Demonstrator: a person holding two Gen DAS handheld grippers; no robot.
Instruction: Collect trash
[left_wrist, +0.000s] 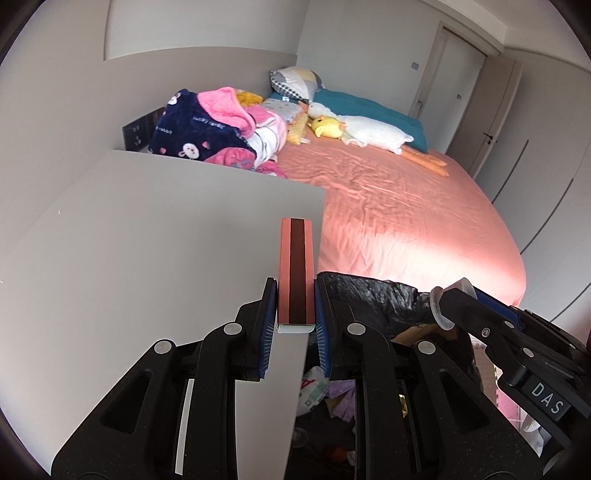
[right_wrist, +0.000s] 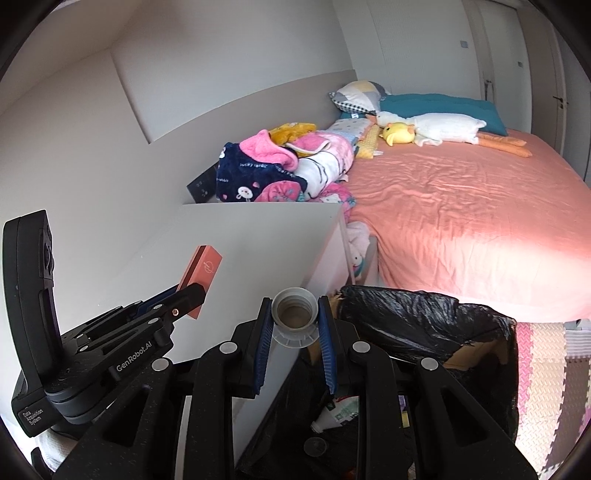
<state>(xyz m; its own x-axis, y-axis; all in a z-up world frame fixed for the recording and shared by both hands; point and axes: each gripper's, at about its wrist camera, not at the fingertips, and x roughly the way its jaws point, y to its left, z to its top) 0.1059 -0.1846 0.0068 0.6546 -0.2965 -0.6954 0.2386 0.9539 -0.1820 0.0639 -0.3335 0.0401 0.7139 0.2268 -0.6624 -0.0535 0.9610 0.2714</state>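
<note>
My left gripper (left_wrist: 295, 310) is shut on a slim salmon-pink box (left_wrist: 295, 269) with a dark stripe, held upright over the corner of the white nightstand (left_wrist: 147, 240). The same pink box (right_wrist: 201, 275) shows at the left of the right wrist view, pinched in the left gripper (right_wrist: 192, 295). My right gripper (right_wrist: 295, 321) is shut on a small clear plastic cup (right_wrist: 294, 312), its open mouth facing the camera. That cup (left_wrist: 448, 302) and the right gripper (left_wrist: 461, 299) appear at the right of the left wrist view. A bin lined with a black bag (right_wrist: 424, 325) stands just below and right, with trash inside.
The pink-sheeted bed (right_wrist: 461, 221) fills the right, with a blanket pile (right_wrist: 280, 173) and plush toys (right_wrist: 424, 129) near the headboard. Inside the bin lie a plastic bottle (right_wrist: 332, 417) and wrappers (left_wrist: 314, 395). Foam floor mats (right_wrist: 546, 369) lie at the lower right. Wardrobe doors (left_wrist: 535, 166) stand beyond the bed.
</note>
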